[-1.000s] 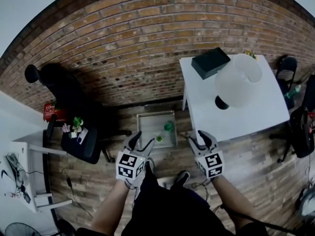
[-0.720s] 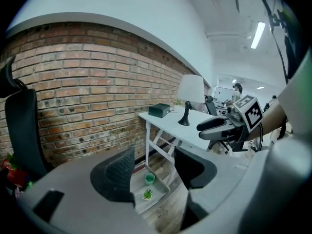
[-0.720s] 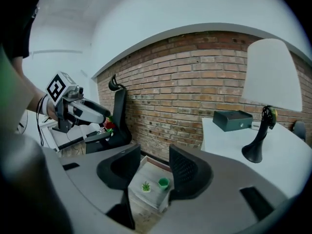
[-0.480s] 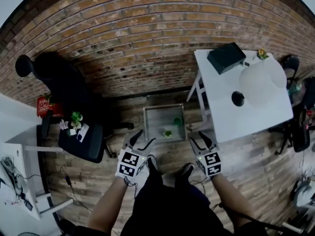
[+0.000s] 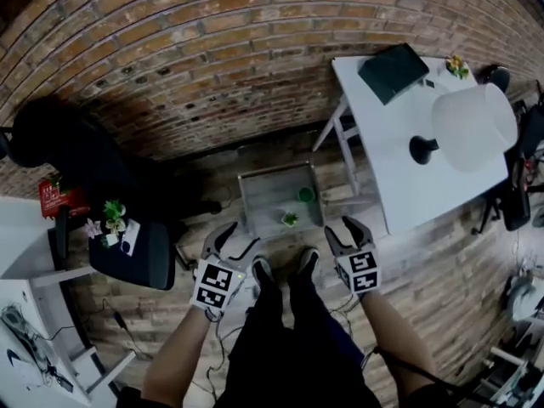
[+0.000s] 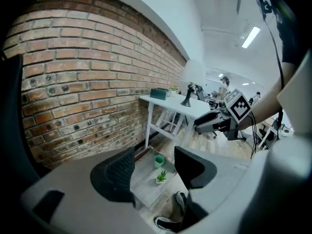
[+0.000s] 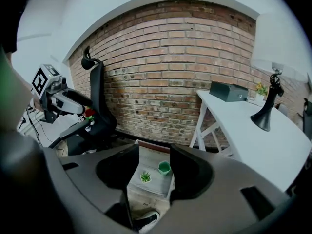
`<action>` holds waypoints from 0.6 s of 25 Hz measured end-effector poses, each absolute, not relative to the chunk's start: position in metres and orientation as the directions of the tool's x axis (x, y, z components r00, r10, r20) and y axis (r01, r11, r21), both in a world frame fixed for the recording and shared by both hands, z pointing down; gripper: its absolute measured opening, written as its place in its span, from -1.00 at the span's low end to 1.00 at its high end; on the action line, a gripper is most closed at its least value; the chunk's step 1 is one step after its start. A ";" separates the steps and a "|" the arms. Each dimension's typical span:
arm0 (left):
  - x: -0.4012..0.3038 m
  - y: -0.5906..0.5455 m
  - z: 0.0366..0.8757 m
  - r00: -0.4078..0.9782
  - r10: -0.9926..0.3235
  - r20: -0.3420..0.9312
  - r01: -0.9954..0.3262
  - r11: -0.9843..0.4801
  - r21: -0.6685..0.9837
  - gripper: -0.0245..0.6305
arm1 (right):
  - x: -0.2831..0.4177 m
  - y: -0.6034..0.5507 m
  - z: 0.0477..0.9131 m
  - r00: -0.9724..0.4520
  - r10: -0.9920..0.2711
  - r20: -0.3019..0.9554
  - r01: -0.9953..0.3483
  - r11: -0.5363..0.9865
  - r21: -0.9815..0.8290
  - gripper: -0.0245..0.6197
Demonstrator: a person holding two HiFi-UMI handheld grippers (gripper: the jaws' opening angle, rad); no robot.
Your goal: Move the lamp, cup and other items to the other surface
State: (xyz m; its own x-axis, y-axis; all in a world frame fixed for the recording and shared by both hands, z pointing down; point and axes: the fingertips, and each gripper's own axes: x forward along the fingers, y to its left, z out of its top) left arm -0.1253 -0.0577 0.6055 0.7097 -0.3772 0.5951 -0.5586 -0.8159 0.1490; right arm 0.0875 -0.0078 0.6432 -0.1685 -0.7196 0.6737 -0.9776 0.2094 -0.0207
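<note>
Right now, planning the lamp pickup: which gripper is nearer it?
Right. The right gripper is beside the table holding the lamp; the left gripper is farther off, across the person's feet.

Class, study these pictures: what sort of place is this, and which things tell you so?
Probably an office or studio workroom: a white desk with a lamp on it stands beside a bare brick wall, and a black office chair stands nearby on the wooden floor.

Head view steeply down, gripper views share tray [image 5: 259, 202]
</note>
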 end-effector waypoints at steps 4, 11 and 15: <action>-0.124 -0.062 0.653 0.669 -0.382 0.637 -0.603 -0.780 0.166 -0.16 | 0.103 -0.030 0.707 -0.175 -0.696 0.697 -0.980 0.191 -0.055 -0.29; -0.111 -0.066 0.724 0.632 -0.338 0.698 -0.594 -0.789 0.156 -0.16 | 0.117 -0.054 0.824 -0.200 -0.624 0.756 -0.972 0.225 -0.071 -0.28; -0.100 -0.077 0.749 0.630 -0.337 0.699 -0.598 -0.786 0.160 -0.16 | 0.117 -0.065 0.872 -0.219 -0.592 0.776 -0.965 0.251 -0.081 -0.26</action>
